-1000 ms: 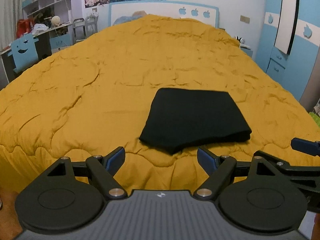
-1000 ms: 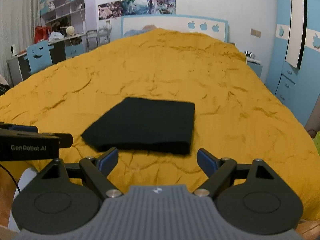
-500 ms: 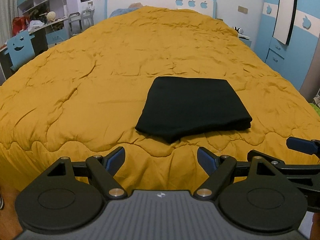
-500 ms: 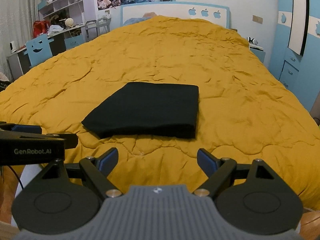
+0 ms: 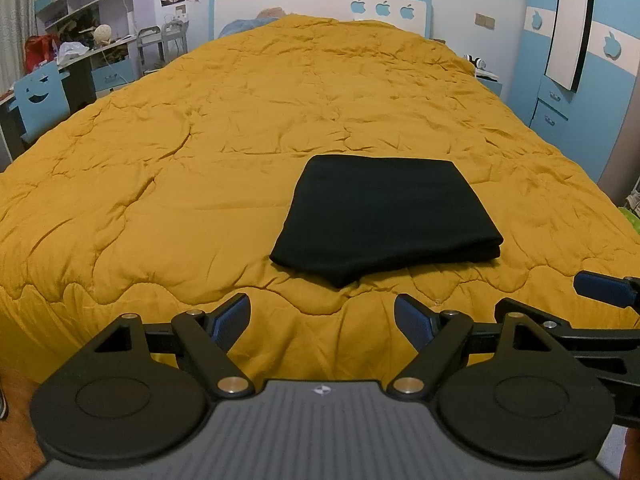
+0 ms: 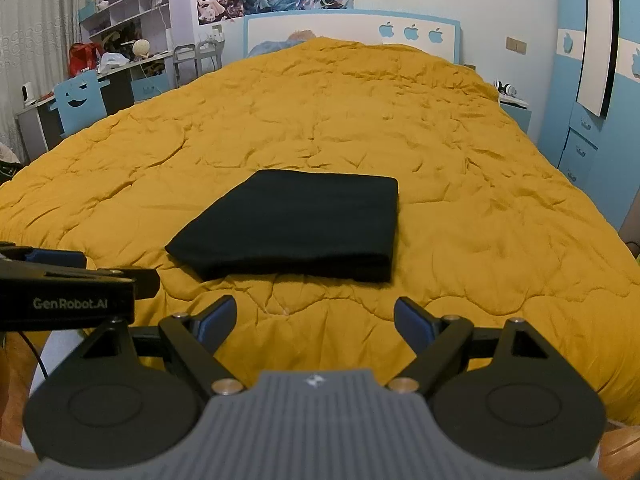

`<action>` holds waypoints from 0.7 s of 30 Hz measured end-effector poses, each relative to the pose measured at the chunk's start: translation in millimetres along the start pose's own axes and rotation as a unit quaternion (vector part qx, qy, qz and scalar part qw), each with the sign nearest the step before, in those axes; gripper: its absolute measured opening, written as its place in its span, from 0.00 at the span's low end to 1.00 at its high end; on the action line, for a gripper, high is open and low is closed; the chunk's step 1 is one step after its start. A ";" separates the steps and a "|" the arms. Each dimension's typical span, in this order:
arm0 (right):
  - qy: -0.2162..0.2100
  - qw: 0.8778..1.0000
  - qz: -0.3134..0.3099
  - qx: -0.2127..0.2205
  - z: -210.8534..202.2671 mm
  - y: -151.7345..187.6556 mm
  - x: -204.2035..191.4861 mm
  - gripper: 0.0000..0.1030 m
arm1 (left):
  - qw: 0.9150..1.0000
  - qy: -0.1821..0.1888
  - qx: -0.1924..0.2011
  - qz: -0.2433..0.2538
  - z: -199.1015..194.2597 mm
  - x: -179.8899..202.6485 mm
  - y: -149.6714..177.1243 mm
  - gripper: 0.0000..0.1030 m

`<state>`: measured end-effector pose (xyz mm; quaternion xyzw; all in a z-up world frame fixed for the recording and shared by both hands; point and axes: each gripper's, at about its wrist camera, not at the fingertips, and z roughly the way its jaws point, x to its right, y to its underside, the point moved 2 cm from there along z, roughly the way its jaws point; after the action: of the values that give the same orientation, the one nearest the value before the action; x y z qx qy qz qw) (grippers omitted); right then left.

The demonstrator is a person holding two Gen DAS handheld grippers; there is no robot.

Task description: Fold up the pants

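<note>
Black pants [image 5: 384,216] lie folded near the bed's [image 5: 160,184] foot edge, unobstructed. Left gripper [image 5: 322,314] and right gripper [image 6: 314,318] are held apart, empty. A desk camera [image 6: 27,92] is seen only in the right view.

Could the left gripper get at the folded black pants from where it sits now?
Probably yes: the left gripper is open, and only bare yellow quilt lies between it and the pants ahead.

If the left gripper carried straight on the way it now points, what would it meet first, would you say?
Probably the yellow quilt at the near edge of the bed, which fills the gap between the open fingers of the left gripper. The folded black pants lie just beyond; depth is hard to judge.
</note>
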<state>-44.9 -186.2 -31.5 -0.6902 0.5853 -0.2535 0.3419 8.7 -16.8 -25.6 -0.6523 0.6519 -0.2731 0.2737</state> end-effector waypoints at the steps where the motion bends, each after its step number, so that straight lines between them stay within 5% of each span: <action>1: 0.000 1.000 0.000 0.001 -0.2 0.0 0.0 0.80 | 1.000 0.000 0.000 0.000 0.0 0.3 0.0 0.93; 21: -0.001 1.000 0.005 -0.001 -2.8 1.1 0.0 0.80 | 1.000 -0.001 0.001 -0.001 -0.1 0.9 0.2 0.93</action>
<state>-47.7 -186.8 -30.5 -0.6877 0.5886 -0.2508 0.3431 8.4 -17.6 -25.7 -0.6527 0.6512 -0.2732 0.2744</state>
